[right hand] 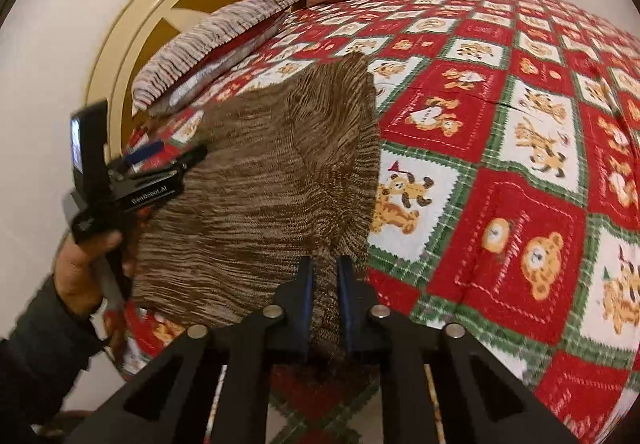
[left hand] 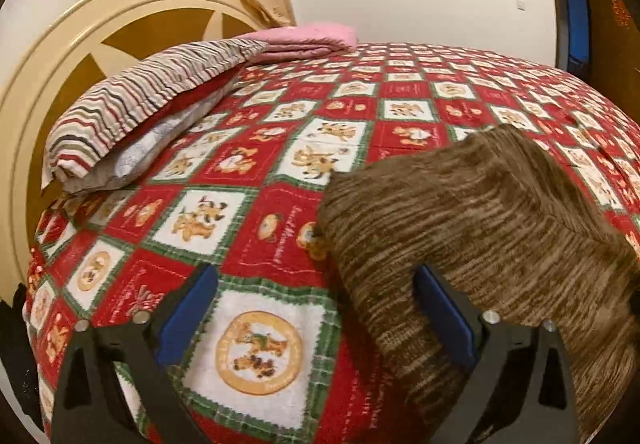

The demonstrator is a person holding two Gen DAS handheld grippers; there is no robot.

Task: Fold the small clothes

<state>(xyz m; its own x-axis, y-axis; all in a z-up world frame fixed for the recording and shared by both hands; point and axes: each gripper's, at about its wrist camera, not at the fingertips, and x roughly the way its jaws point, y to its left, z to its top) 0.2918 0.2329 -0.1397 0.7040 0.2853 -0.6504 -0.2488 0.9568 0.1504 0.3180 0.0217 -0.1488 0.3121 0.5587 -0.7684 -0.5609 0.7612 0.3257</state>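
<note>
A small brown striped knit garment (left hand: 472, 228) lies on the red patterned bedspread (left hand: 256, 148). In the left wrist view my left gripper (left hand: 316, 304) is open, its blue pads wide apart, just left of the garment's near edge; the right pad (left hand: 444, 312) touches the cloth. In the right wrist view my right gripper (right hand: 325, 276) is shut on the near edge of the garment (right hand: 272, 172), with cloth pinched between the pads. The left gripper (right hand: 160, 160), held by a hand, shows at the garment's left side.
Striped pillows (left hand: 144, 112) and a folded pink cloth (left hand: 308, 38) lie at the head of the bed by the round cream headboard (left hand: 60, 56). A curtain hangs behind. The bedspread stretches right and far. A dark doorway (left hand: 576, 24) is at the far right.
</note>
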